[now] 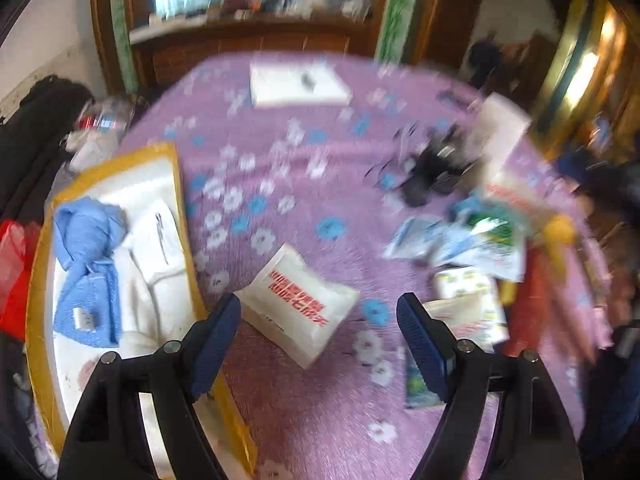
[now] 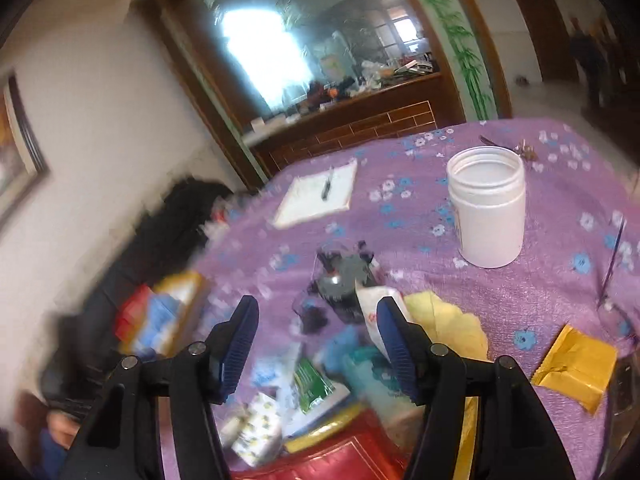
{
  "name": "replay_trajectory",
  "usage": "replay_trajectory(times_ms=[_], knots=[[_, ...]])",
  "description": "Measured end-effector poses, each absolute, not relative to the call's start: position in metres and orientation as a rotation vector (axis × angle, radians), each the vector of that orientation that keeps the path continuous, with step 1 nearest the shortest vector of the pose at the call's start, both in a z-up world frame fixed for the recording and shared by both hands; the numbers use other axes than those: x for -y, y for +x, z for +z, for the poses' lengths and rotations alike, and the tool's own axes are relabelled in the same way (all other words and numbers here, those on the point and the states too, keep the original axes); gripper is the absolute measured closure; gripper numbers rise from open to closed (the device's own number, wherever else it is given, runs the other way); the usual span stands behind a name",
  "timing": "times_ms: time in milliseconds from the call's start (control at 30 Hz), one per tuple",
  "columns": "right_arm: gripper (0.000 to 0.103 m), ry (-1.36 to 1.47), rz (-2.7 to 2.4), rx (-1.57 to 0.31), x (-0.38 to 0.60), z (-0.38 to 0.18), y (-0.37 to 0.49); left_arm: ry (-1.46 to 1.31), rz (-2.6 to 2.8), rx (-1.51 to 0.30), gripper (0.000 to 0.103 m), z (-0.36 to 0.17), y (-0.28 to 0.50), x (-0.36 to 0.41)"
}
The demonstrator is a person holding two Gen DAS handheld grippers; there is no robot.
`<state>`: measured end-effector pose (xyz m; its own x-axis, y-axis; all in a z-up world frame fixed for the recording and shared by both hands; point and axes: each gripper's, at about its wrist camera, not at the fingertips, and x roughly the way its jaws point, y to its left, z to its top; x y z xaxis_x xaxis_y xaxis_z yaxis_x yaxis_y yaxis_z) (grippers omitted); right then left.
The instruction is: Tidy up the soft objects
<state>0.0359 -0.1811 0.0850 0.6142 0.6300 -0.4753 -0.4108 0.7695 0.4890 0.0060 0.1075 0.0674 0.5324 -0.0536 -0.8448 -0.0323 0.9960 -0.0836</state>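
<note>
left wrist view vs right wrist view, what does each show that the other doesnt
Only the left wrist view shows the white tissue pack with red print between the open left gripper. Only the right wrist view shows the open white jar and gold packet, beyond the right gripper. Both show the notepad on the purple tablecloth.

A lived-in home: a table (image 2: 500, 300) under a purple flowered cloth, a wood-framed mirror (image 2: 304, 40) above a cluttered wooden sideboard (image 2: 360, 120), a framed picture (image 2: 16, 152) on the wall, a wooden door (image 2: 540, 28).
</note>
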Motion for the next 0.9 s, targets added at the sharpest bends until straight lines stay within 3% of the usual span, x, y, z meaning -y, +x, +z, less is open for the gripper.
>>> replay_trajectory(times_ms=[233,367,433,467,567,600,667,733,767,800,900], knots=[[0.036,0.532,0.569,-0.591,0.241,0.102,0.033,-0.025,0.161,-1.155,0.022,0.031,0.056,-0.104],[0.036,0.578,0.569,-0.581,0.25,0.104,0.032,-0.001,0.165,-1.183,0.015,0.02,0.064,-0.092],[0.036,0.581,0.571,-0.58,0.251,0.105,0.032,-0.024,0.107,-1.178,0.033,0.023,0.06,-0.084],[0.036,0.583,0.572,-0.577,0.252,0.105,0.031,-0.005,0.099,-1.166,0.061,0.025,0.058,-0.079],[0.036,0.585,0.571,-0.578,0.253,0.105,0.032,-0.049,-0.025,-1.156,0.084,0.033,0.043,-0.057],[0.036,0.587,0.571,-0.576,0.253,0.105,0.032,-0.062,-0.09,-1.15,0.085,0.037,0.034,-0.047],[0.036,0.59,0.571,-0.575,0.254,0.104,0.033,-0.025,-0.102,-1.119,0.082,0.048,0.019,-0.035],[0.036,0.588,0.57,-0.575,0.254,0.104,0.033,-0.02,-0.056,-1.087,0.052,0.059,0.009,-0.038],[0.036,0.589,0.571,-0.575,0.254,0.104,0.032,-0.057,-0.051,-1.061,0.024,0.067,0.003,-0.044],[0.035,0.588,0.574,-0.576,0.254,0.104,0.032,-0.085,-0.047,-1.047,0.011,0.07,0.0,-0.052],[0.034,0.593,0.573,-0.566,0.257,0.106,0.03,-0.069,-0.073,-1.068,0.011,0.068,-0.007,-0.046]])
